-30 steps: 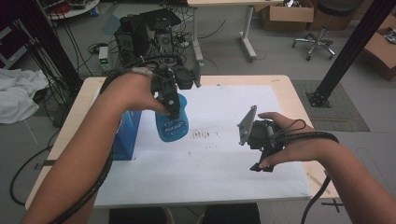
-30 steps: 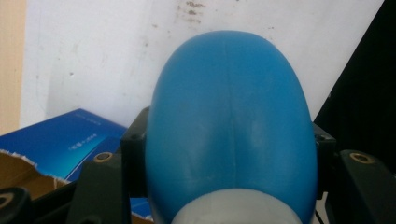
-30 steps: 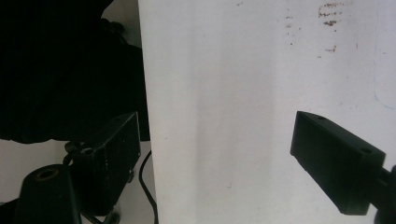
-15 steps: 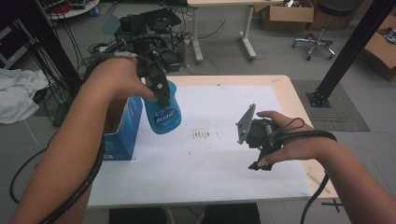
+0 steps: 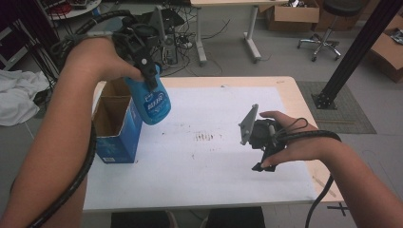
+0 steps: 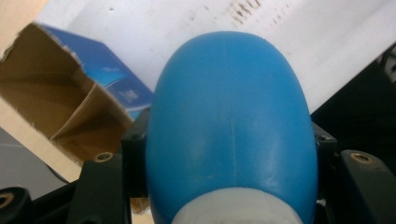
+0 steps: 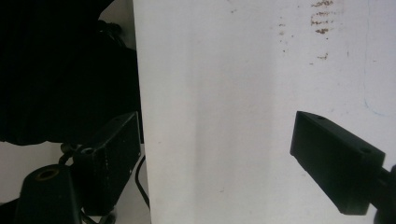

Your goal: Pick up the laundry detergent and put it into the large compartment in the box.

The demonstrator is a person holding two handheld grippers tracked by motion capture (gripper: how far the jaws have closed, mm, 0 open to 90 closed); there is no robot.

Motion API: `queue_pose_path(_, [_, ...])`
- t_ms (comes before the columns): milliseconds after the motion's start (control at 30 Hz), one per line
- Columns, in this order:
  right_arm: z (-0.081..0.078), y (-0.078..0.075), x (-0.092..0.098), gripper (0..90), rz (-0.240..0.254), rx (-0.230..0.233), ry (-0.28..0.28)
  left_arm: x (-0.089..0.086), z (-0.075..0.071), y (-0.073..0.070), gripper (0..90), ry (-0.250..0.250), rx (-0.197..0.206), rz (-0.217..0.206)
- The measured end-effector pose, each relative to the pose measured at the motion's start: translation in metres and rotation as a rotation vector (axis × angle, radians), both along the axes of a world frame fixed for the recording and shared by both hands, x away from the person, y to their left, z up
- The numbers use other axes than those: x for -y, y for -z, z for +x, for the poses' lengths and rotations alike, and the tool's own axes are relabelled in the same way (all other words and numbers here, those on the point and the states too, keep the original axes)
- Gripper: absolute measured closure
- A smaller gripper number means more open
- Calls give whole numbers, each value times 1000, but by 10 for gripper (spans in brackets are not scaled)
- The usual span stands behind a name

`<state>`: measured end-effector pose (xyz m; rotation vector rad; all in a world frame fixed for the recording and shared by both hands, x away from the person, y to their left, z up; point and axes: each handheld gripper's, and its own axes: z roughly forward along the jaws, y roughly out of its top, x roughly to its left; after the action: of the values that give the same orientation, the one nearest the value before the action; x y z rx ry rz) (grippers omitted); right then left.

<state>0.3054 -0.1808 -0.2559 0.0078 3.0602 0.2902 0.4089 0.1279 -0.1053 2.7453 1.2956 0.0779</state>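
So the left claw (image 5: 148, 76) is clamped on a blue plastic bottle (image 5: 153, 102), holding it in the air above the open cardboard box (image 5: 114, 124) at the counter's (image 5: 204, 190) left edge. The right claw (image 5: 259, 142) hangs over the white sheet near the right edge, jaws apart, nothing between them.

Biggest risk imo: that bottle is rounded and slick, and the jaws pinch it near the neck end, so it could swivel or slide out and hit the box rim instead of landing inside. A tilted drop could also catch the flap.

The left gripper view shows the bottle (image 6: 231, 121) seated squarely between both jaws, plus the box's divided interior (image 6: 60, 112). The high view gives its height over the box.
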Motion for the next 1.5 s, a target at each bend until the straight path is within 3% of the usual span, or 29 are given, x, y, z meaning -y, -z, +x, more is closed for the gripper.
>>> queue_pose_path(200, [1, 0, -2, 163, -2, 1, -4, -18, 3, -10, 388, -101, -14, -8])
queue_pose_path(433, [2, -1, -4, 162, 0, 3, -9, -33, 6, -16, 388, -212, -55, 37])
queue_pose_path(733, [2, -1, -3, 162, 7, 4, -12, -62, 7, -25, 388, -356, -59, 57])
queue_pose_path(900, [3, 0, -3, 162, 8, 6, -10, -75, 8, -23, 389, -434, -64, 57])
queue_pose_path(1267, [2, -2, -8, 162, 4, 8, -18, -99, 7, -24, 389, -525, -61, 76])
queue_pose_path(1500, [3, -3, -10, 162, 3, 7, -18, -112, 9, -13, 388, -566, -61, 78])
